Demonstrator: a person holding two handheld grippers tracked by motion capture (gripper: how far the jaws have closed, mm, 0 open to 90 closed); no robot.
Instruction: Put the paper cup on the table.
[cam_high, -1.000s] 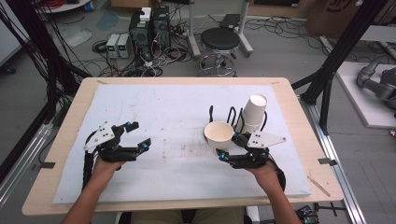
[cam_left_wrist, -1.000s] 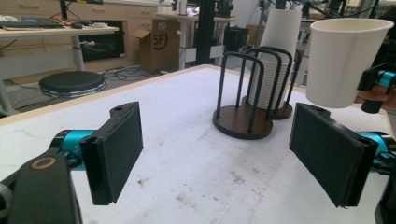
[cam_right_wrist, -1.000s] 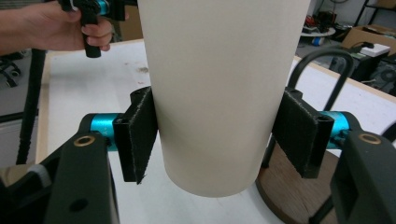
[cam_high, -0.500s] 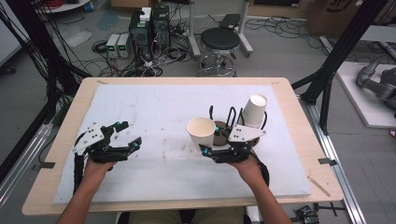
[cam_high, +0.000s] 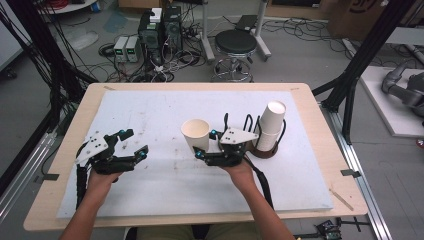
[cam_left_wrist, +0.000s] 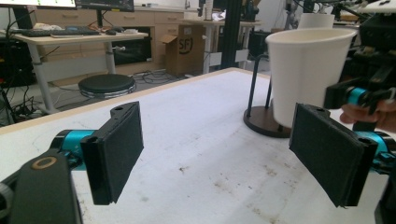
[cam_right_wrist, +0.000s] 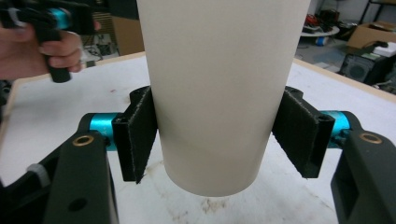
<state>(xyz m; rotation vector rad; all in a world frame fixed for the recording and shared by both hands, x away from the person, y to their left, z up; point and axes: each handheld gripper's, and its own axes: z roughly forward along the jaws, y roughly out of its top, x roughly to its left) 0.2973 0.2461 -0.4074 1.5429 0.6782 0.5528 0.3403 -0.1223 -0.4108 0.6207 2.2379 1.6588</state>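
The paper cup (cam_right_wrist: 219, 93) stands upright between the pads of my right gripper (cam_right_wrist: 215, 135), low on its wall. Its base is just above or on the surface (cam_right_wrist: 42, 140); I cannot tell which. The jaws have just been opening a little with the cup between them, yet both pads touch its sides, so I read this as a loosening pinch, not a release. To set it down well, I judge I should lower it until the base sits flat. Then I should spread the jaws evenly so neither pad drags the light cup sideways, and back straight out.

Off to one side, a short way from the cup, my left gripper (cam_left_wrist: 224, 154) hangs over the surface with its jaws spread wide and nothing between them. It could steady the cup if it tips.

Behind my right gripper, close by, the wire stand (cam_high: 250, 125) keeps the stack of cups (cam_high: 271, 125). My elbow should stay clear of it as I withdraw.
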